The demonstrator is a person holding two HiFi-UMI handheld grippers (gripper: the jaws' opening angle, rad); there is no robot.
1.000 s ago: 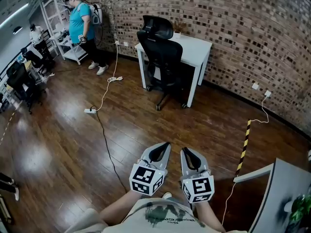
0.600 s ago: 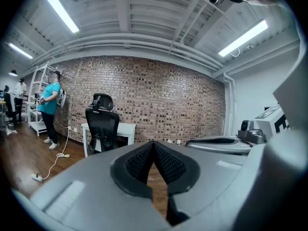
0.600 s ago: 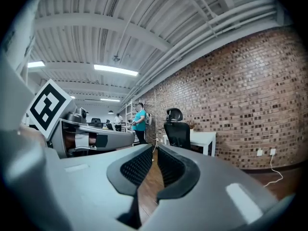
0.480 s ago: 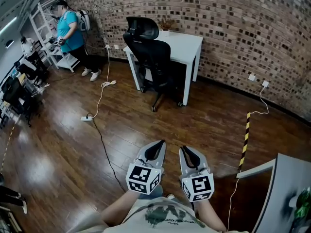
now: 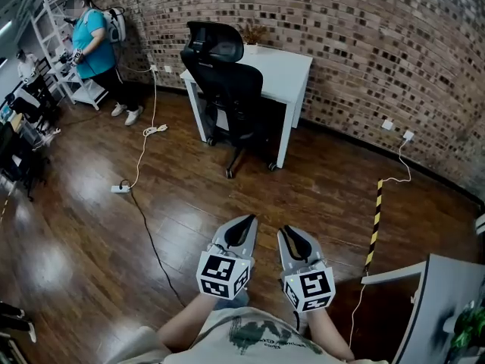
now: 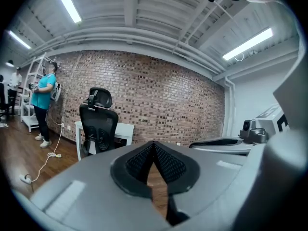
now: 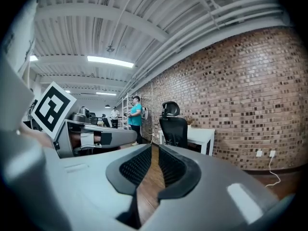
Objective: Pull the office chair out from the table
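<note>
The black office chair (image 5: 227, 82) with a headrest stands pushed in at the white table (image 5: 292, 63) against the brick wall, its back facing me. It also shows in the left gripper view (image 6: 98, 129) and the right gripper view (image 7: 174, 126). Both grippers are held side by side low in the head view, pointing at the chair from well short of it. My left gripper (image 5: 246, 220) is shut, its tips meeting (image 6: 154, 143), and it holds nothing. My right gripper (image 5: 286, 232) has just been opening, with a narrow empty gap (image 7: 155, 148) between its pads.
A person in a teal shirt (image 5: 89, 32) stands by white shelving (image 5: 57, 21) at the far left. A power strip with its cable (image 5: 120, 189) lies on the wood floor. Yellow-black tape (image 5: 373, 226) and a grey desk (image 5: 447, 294) are at the right.
The view has moved forward across the floor: chair and table sit further left and slightly larger. Both grippers came along with it, still side by side.
</note>
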